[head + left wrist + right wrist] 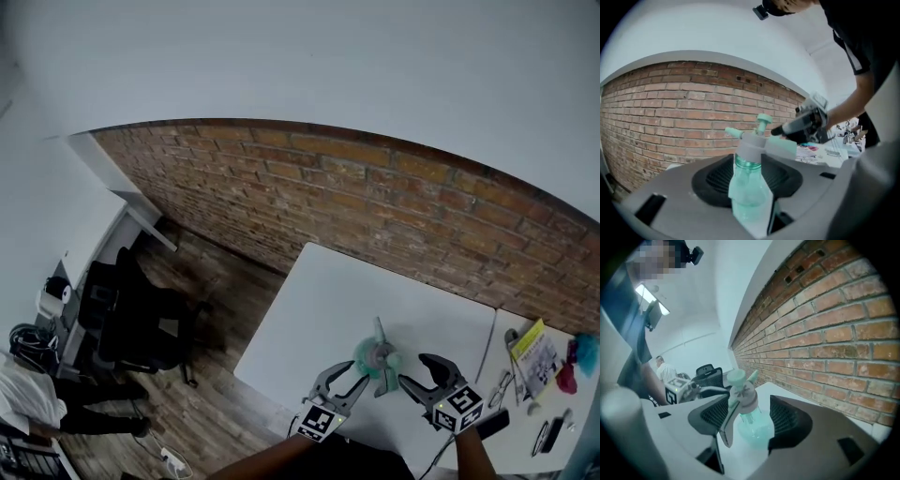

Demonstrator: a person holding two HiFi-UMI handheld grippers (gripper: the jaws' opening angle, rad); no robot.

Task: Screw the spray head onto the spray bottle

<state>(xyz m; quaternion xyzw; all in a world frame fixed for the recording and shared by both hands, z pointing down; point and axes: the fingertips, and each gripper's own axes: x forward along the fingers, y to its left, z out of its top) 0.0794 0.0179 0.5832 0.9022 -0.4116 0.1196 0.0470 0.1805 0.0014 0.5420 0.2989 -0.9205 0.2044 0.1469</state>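
Two grippers meet low in the head view over a white worktop that stands against a brick wall. The left gripper and the right gripper point toward each other, with the pale green spray bottle between their tips. A black office chair stands on the wooden floor to the left, well apart from the worktop.

Left gripper view: the jaws are clamped on the body of the spray bottle, which stands upright between the two dark pads, pressed on both sides. The spray head sits on top of the bottle, its grey collar over the neck and its nozzle pointing left toward the bricks. A band of green thread shows just below the collar. The right gripper reaches in from the right, close beside the spray head, with a person's bare forearm behind it.

Right gripper view: the jaws stand apart on either side of the spray head, with a clear gap between each pad and the grey collar, so they grip nothing. The trigger hangs down in front of the pad on the left. The bottle's clear green shoulder shows below the collar. The left gripper's marker cube appears at the left, just behind the bottle.
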